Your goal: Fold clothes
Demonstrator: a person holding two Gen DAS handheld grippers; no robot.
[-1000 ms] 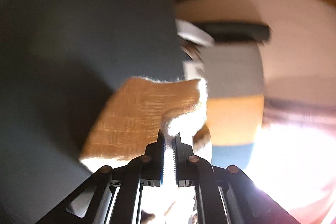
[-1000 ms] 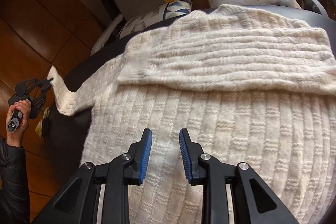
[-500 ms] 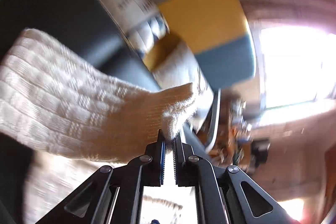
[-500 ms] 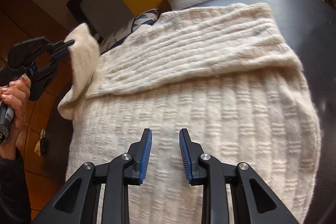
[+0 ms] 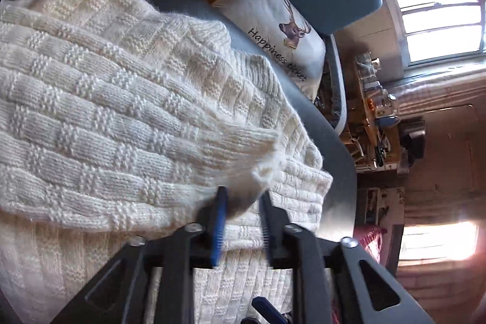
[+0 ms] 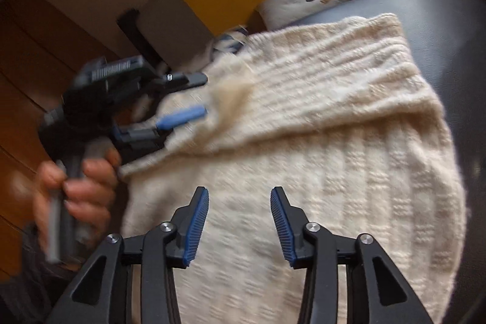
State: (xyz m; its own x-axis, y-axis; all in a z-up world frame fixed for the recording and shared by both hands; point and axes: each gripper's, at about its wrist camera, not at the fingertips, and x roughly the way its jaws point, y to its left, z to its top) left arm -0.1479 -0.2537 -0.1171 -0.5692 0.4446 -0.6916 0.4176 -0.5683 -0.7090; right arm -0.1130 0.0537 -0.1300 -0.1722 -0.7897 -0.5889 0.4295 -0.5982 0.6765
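One cream sweater [image 6: 319, 160] on dark table [image 6: 449, 29]. Two grippers: left gripper [image 5: 242, 199] opening, sleeve cuff [image 5: 258, 169] between pads, no pressing; right gripper [image 6: 240, 217] opening, empty. Two cushions [image 5: 273, 29].

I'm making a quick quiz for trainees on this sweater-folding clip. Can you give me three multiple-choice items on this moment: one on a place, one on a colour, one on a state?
1. Where does the folded-over sleeve lie?
A. across the sweater's body
B. on the floor
C. on the deer cushion

2. What colour is the sweater?
A. navy
B. cream
C. red

3. How does the left tool stand to the sleeve cuff?
A. clamped tight on it
B. far away from the sweater
C. jaws apart, cuff end between them

Key: 1 A, the sleeve rests on the sweater on the dark table. 2 B, the knit is cream all over. 3 C, the left tool is opening, its pads clear of the cuff between them.
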